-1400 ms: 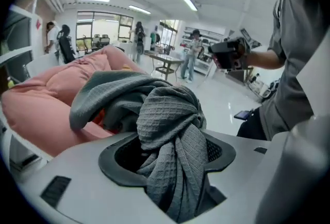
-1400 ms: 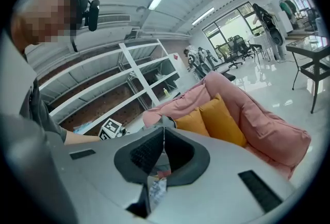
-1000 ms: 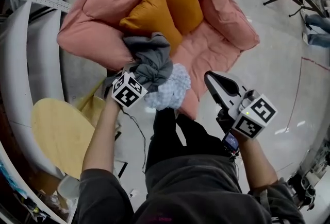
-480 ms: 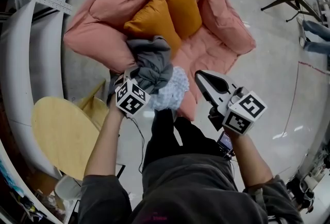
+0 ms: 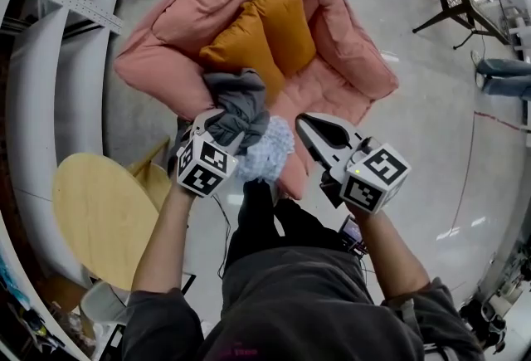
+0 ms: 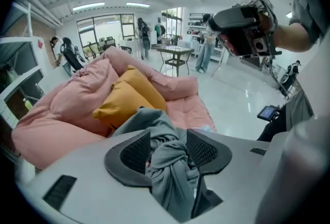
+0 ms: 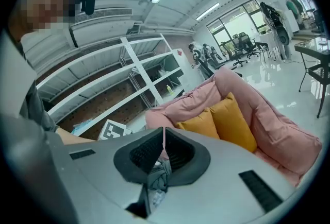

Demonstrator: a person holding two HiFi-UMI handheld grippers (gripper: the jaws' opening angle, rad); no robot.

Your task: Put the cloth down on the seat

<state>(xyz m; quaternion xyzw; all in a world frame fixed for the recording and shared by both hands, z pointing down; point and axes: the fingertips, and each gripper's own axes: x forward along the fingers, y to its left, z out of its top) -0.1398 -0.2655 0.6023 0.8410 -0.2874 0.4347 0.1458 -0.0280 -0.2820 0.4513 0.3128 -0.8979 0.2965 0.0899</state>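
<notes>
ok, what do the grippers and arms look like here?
Left gripper and right gripper: light grey shells, black ribbed pads, a black-and-white marker cube each. Short dark grey sleeves, bare forearms. Left jaws are closing with the grey cloth between them.

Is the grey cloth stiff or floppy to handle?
Likely floppy: the grey cloth bunches and knots between the left gripper's closing jaws. Probably light, since it hangs from one grip. It should slump, not roll, on the pink seat.

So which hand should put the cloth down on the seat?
Left. The left tongs, closing, have the grey cloth between them, near the pink seat. The right tongs are shut and empty.
</notes>
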